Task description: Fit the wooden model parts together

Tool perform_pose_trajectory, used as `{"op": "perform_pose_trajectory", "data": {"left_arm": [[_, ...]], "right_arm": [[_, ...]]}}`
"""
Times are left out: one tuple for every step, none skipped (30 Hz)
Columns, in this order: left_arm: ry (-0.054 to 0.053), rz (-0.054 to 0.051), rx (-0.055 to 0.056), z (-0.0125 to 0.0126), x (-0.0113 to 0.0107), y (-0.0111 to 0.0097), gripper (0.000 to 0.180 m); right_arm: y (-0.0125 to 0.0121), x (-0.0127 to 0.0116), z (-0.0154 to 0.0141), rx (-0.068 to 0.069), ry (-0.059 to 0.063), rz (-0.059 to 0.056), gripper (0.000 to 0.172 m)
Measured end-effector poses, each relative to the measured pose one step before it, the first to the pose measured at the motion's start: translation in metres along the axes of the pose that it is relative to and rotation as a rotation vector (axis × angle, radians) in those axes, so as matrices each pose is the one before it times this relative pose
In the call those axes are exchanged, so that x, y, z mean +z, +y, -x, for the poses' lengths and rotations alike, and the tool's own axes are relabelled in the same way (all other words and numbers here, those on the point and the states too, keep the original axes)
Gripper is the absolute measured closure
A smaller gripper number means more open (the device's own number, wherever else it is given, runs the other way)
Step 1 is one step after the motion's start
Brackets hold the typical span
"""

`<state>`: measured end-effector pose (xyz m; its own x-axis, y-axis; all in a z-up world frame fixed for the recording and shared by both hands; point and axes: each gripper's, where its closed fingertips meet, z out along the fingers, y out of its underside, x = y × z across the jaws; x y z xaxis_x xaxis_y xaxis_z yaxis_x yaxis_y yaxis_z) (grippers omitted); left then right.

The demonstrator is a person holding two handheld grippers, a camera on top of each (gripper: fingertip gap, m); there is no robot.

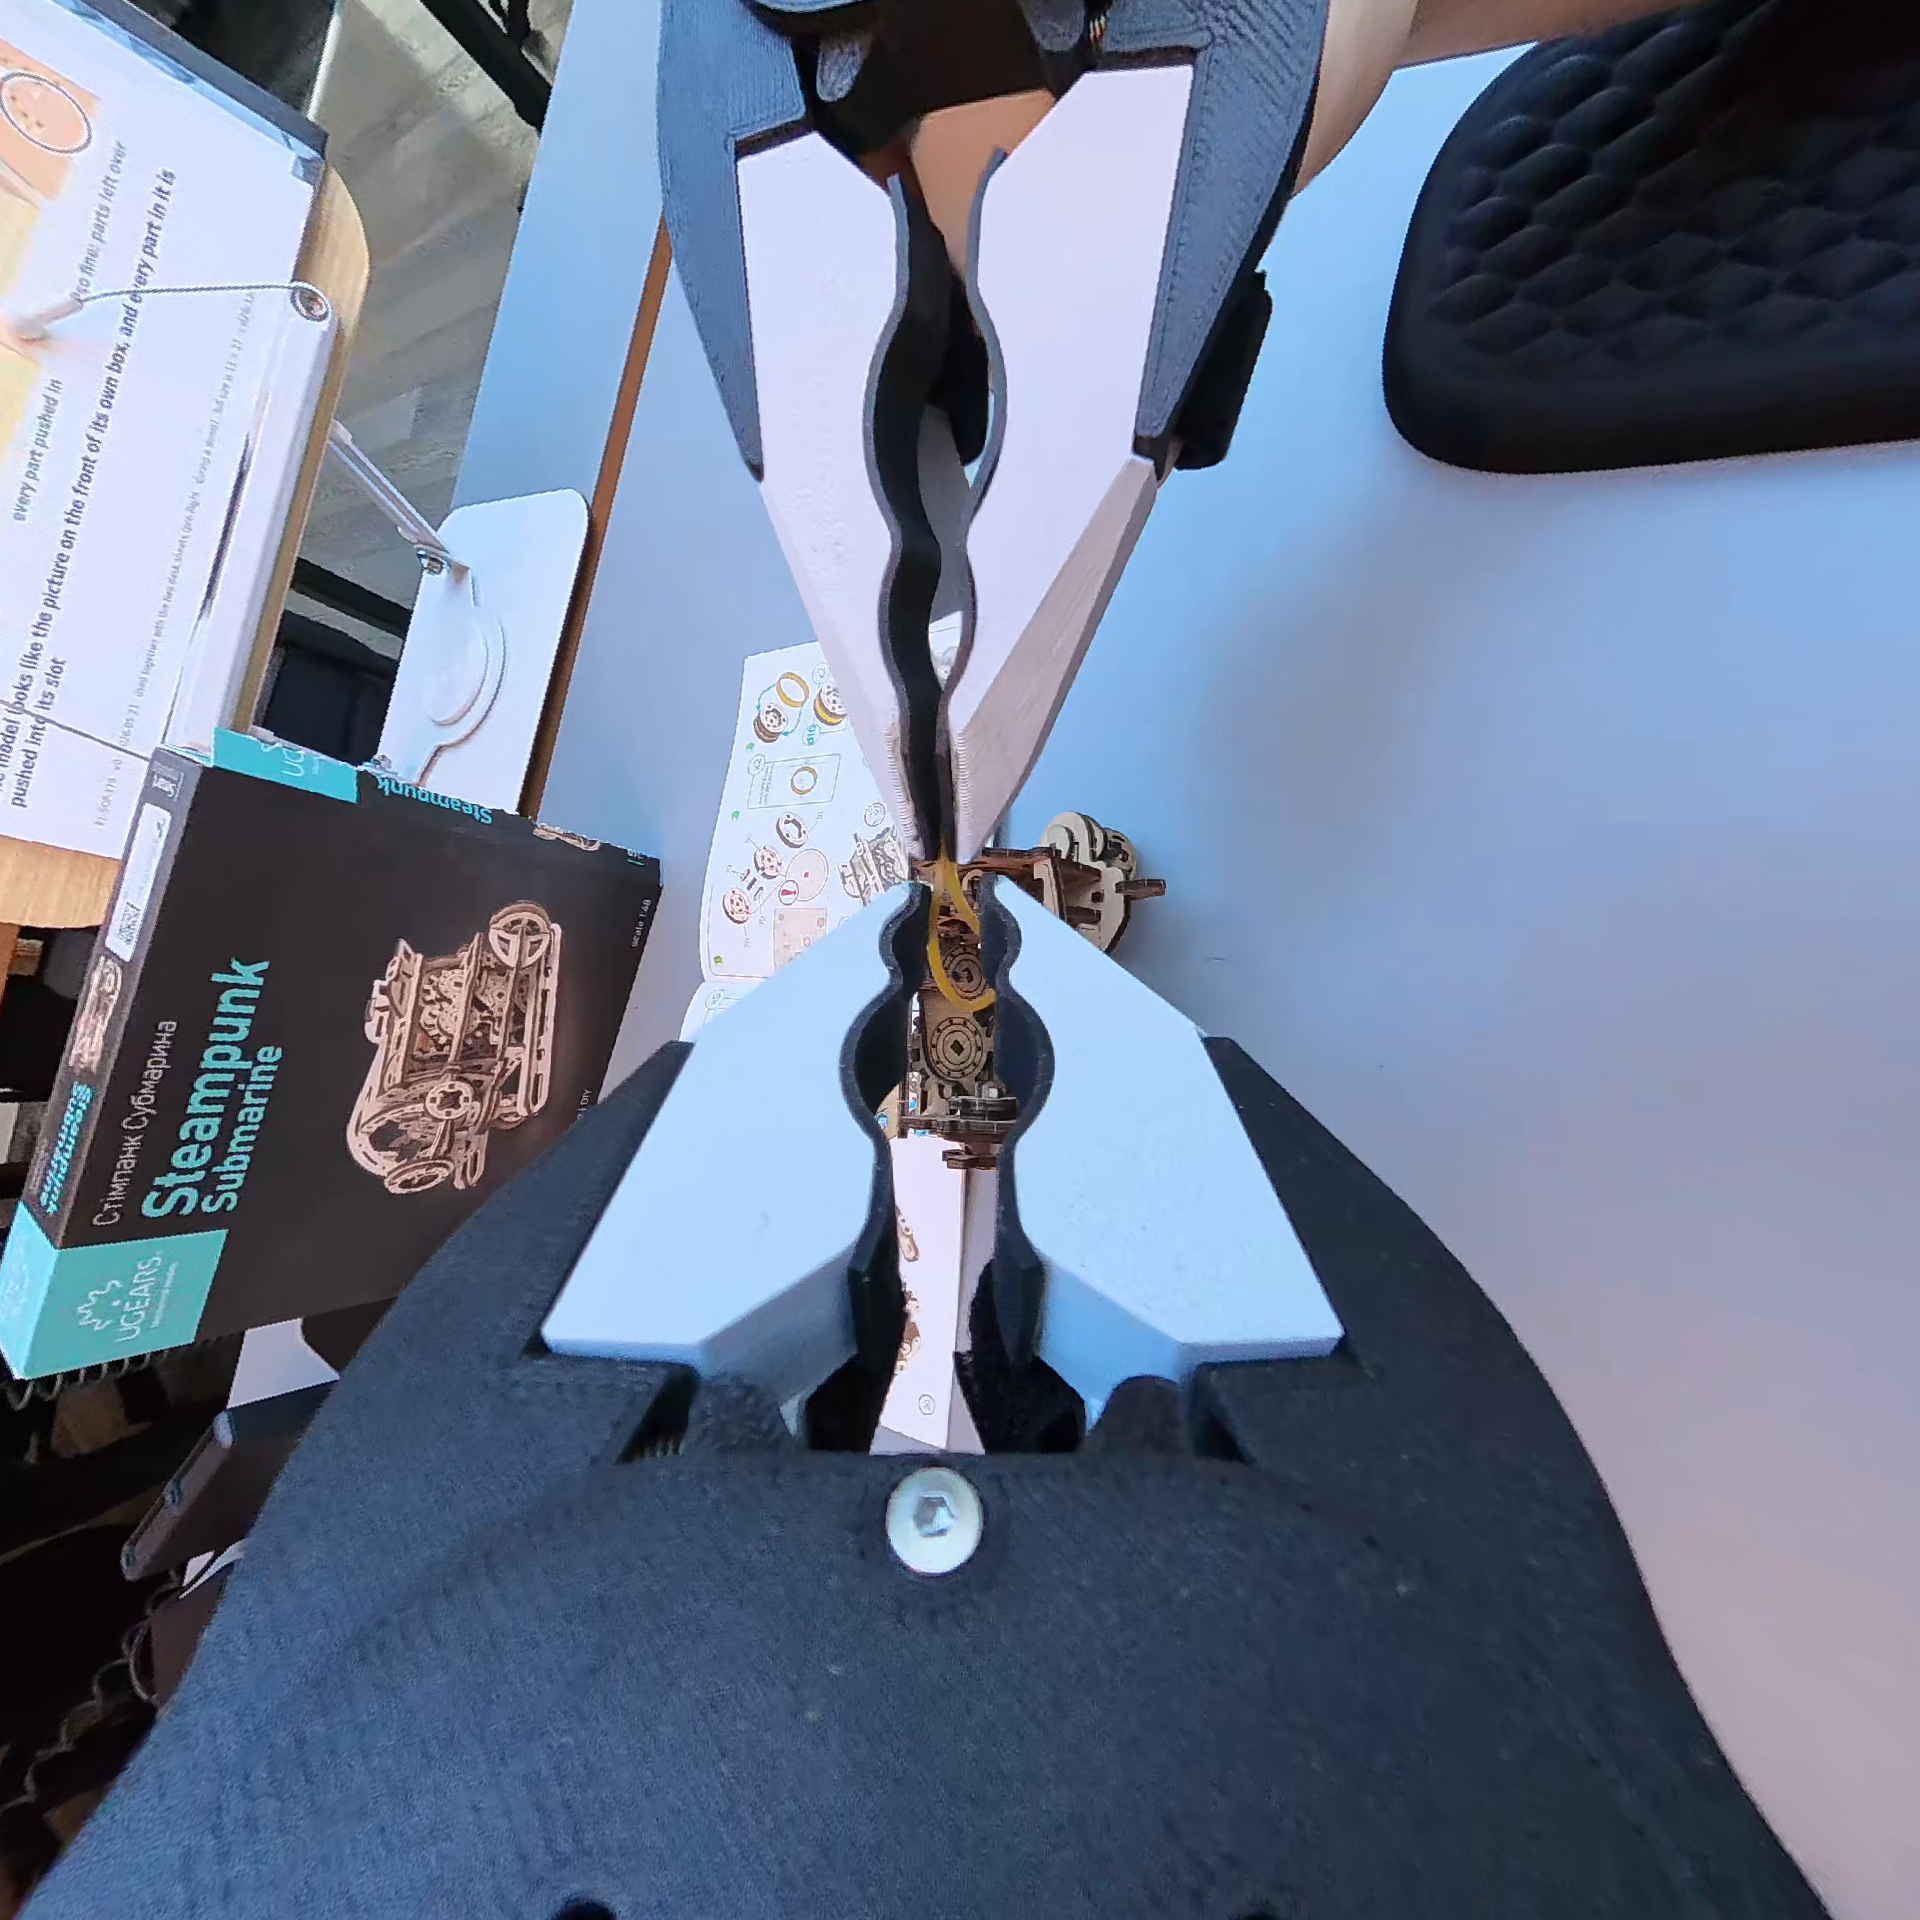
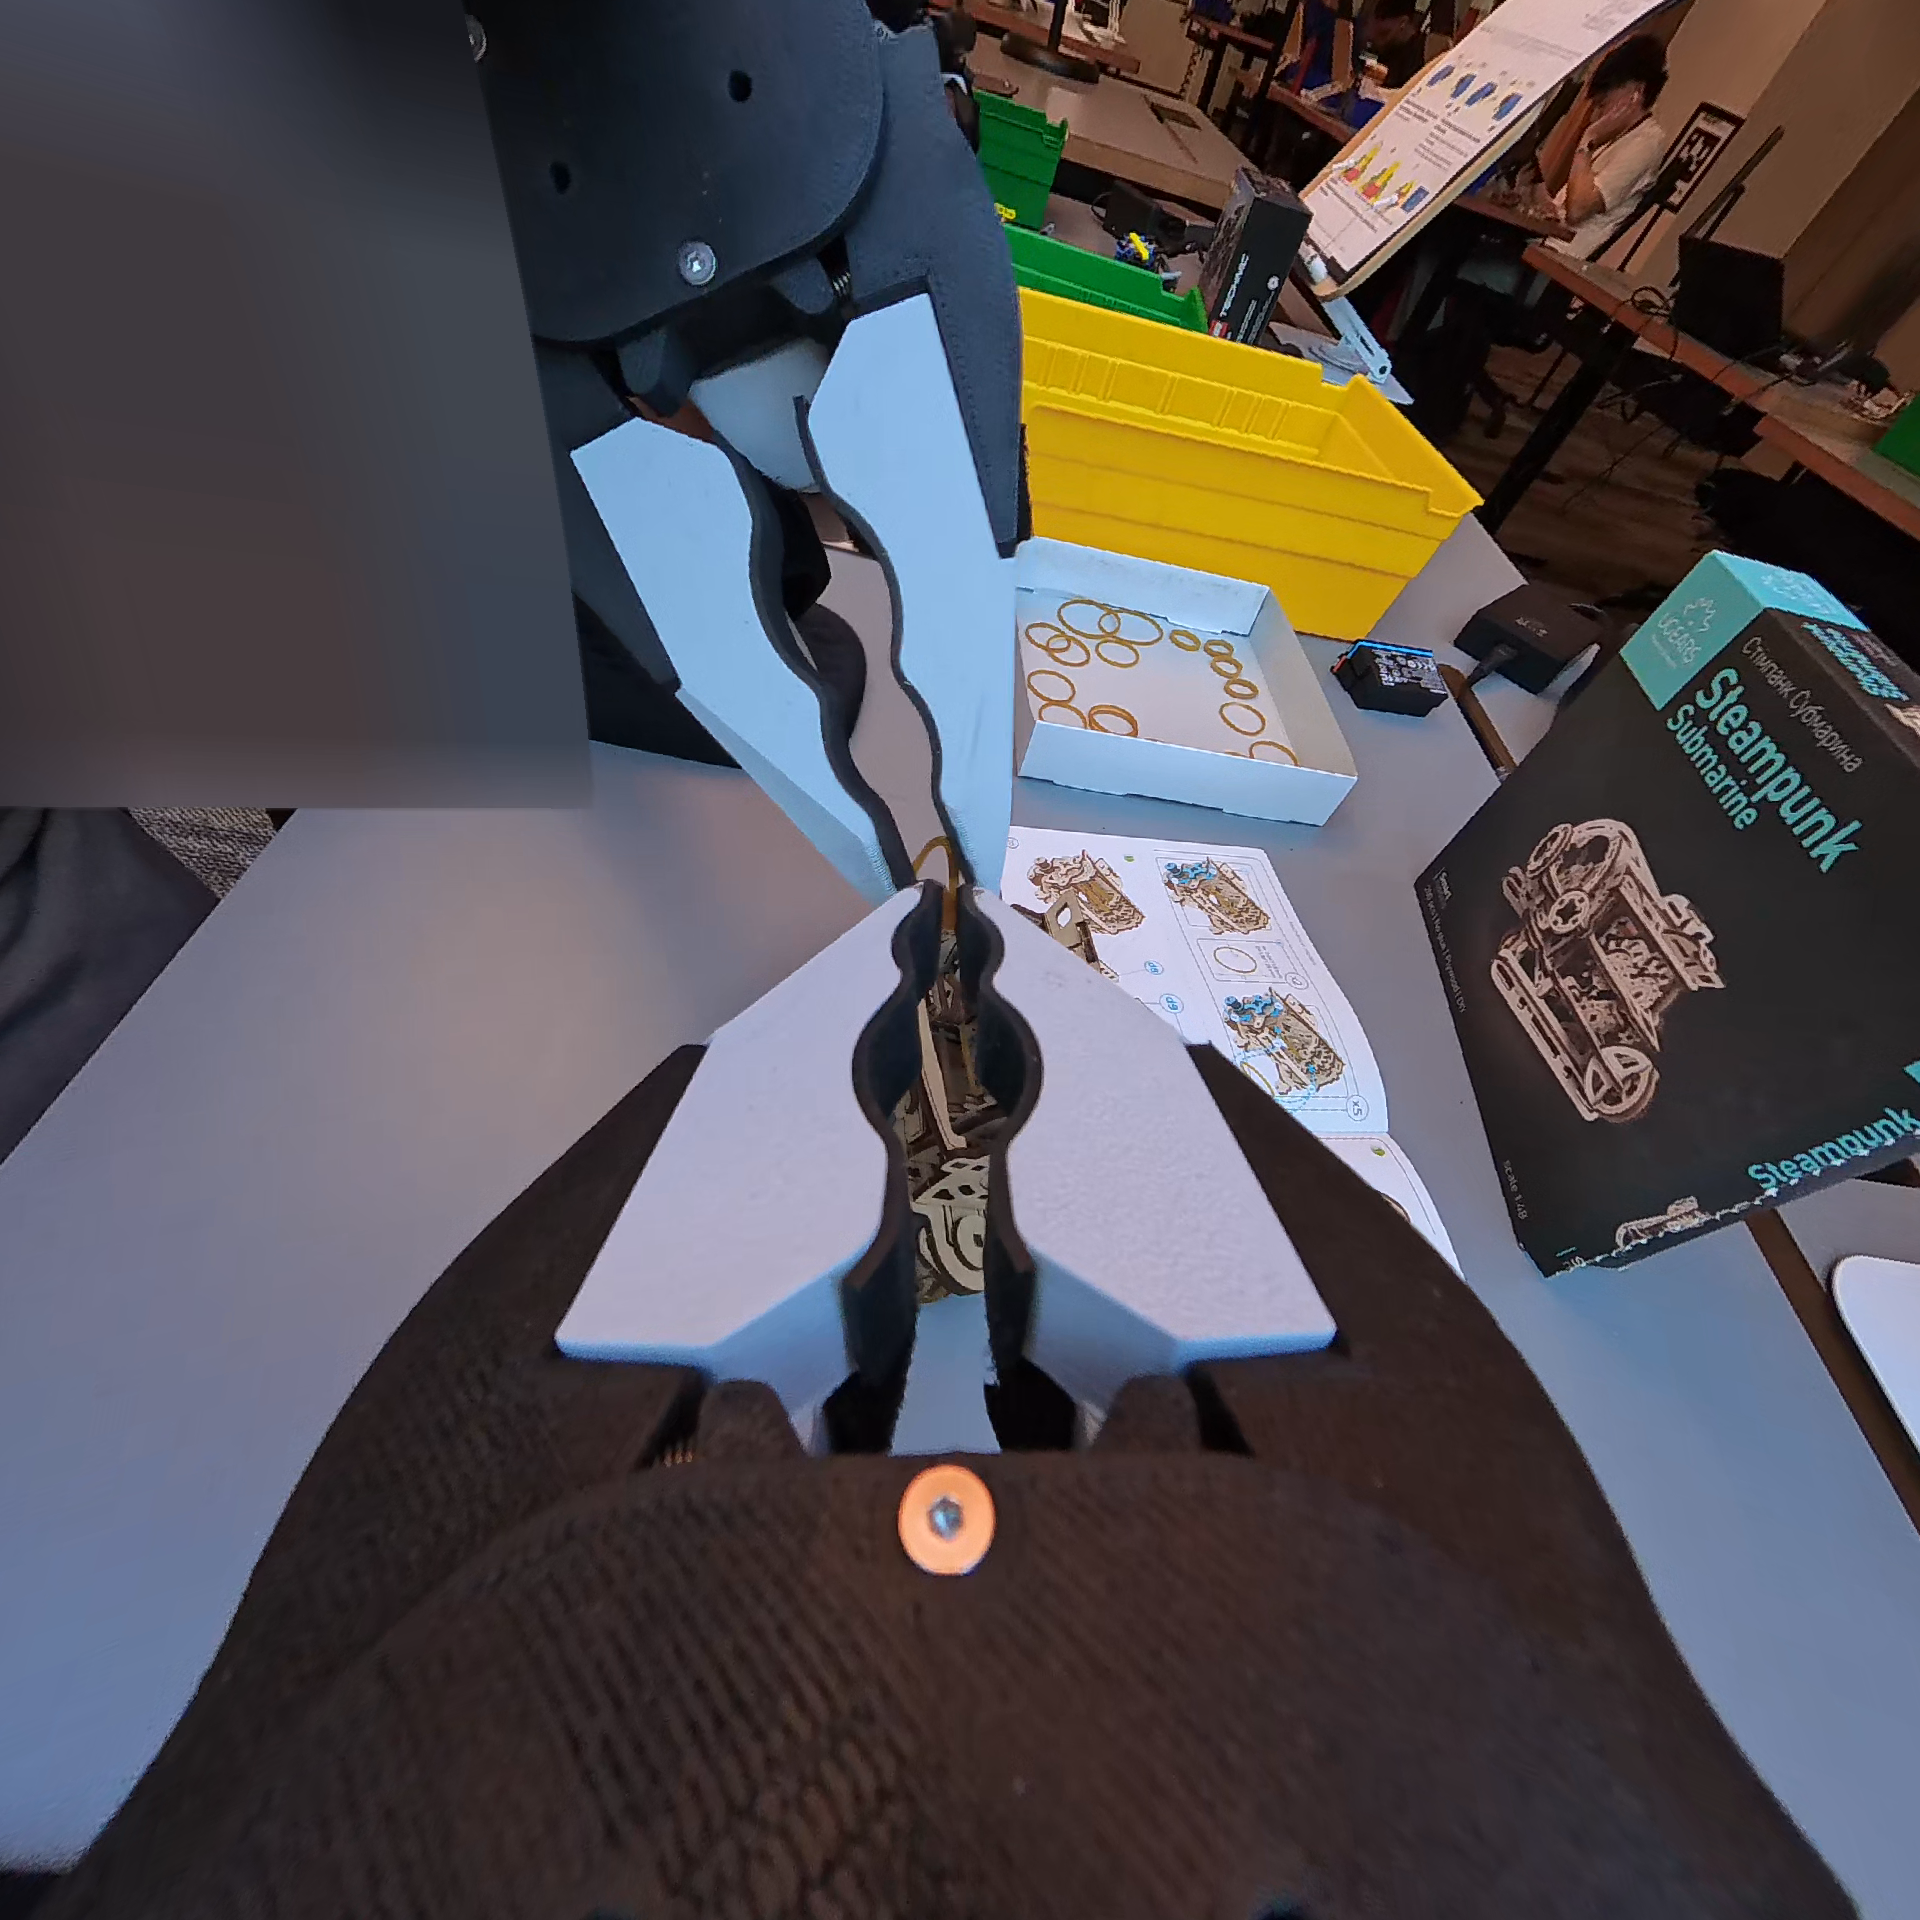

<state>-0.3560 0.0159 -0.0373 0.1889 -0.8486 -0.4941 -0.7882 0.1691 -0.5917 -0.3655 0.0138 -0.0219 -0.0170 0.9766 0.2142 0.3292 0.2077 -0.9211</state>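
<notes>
Pinching the same thin yellow rubber band (image 1: 951,940) from opposite sides, your left gripper (image 1: 951,891) and right gripper (image 2: 940,896) meet tip to tip over the pale laser-cut wooden model (image 1: 961,1049), which sits on the grey table (image 1: 1455,935) beside the illustrated instruction sheet (image 2: 1226,966). Both sets of fingertips look closed on the band. Pull unevenly and it may slip free, or drag the light model sideways.

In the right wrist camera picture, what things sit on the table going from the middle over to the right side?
Instruction sheet → white tray of rubber bands → small black battery pack → black model kit box.
</notes>
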Motion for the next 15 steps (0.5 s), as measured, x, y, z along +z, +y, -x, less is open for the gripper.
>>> {"op": "perform_pose_trajectory", "data": {"left_arm": [[0.0006,-0.0003,-0.0014,0.00022,-0.00007,0.00005,0.174],[-0.0018,0.0023,0.0001,0.00046,0.00005,0.00044,0.174],[-0.0028,0.0041,0.0017,0.00043,0.00001,0.00068,0.174],[-0.0021,0.0028,0.0028,0.00009,0.00007,0.00044,0.174],[0.0002,0.0012,0.0018,-0.00026,0.00012,0.00015,0.174],[0.0013,0.0010,-0.0002,-0.00040,0.00006,0.00016,0.174],[0.0007,0.0000,-0.0001,-0.00021,0.00001,-0.00010,0.174],[-0.0008,-0.0010,0.0001,0.00010,-0.00010,-0.00014,0.175],[-0.0011,-0.0017,-0.0010,0.00029,-0.00024,-0.00018,0.175],[0.0015,-0.0014,-0.0022,0.00005,-0.00017,-0.00024,0.176],[0.0012,0.0004,-0.0018,0.00008,-0.00006,0.00007,0.176],[-0.0023,-0.0001,0.0001,0.00048,-0.00007,0.00002,0.177],[-0.0013,-0.0009,0.0008,0.00036,0.00000,0.00005,0.178],[0.0007,0.0001,0.0001,0.00005,0.00010,0.00019,0.179],[-0.0002,0.0009,-0.0001,0.00022,0.00015,0.00023,0.180]], "right_arm": [[0.00003,0.00005,0.00005,-0.0003,0.0002,0.0006,0.171],[0.00026,0.00006,0.00005,0.0008,-0.0012,0.0012,0.171],[0.00008,-0.00002,0.00012,0.0012,-0.0009,0.0004,0.171],[-0.00002,-0.00004,-0.00017,0.0007,0.0002,-0.0007,0.171],[0.00016,-0.00011,-0.00018,0.0012,-0.0002,0.0005,0.171],[0.00003,-0.00008,-0.00015,0.0001,0.0004,-0.0002,0.171],[0.00008,-0.00010,-0.00008,0.0007,0.0002,0.0002,0.171],[0.00018,-0.00014,-0.00012,0.0006,-0.0002,0.0008,0.171],[0.00000,-0.00006,-0.00012,0.0001,0.0002,-0.0004,0.171],[-0.00004,-0.00004,0.00006,0.0011,-0.0005,-0.0006,0.171],[0.00022,0.00001,-0.00006,0.0016,-0.0007,0.0005,0.171],[0.00026,-0.00003,-0.00002,0.0003,-0.0003,0.0010,0.171],[0.00027,0.00002,0.00002,-0.0003,0.0000,0.0006,0.171],[0.00019,-0.00008,-0.00003,0.0007,0.0000,0.0003,0.171],[-0.00005,-0.00018,-0.00002,0.0013,-0.0007,-0.0005,0.171]]}}
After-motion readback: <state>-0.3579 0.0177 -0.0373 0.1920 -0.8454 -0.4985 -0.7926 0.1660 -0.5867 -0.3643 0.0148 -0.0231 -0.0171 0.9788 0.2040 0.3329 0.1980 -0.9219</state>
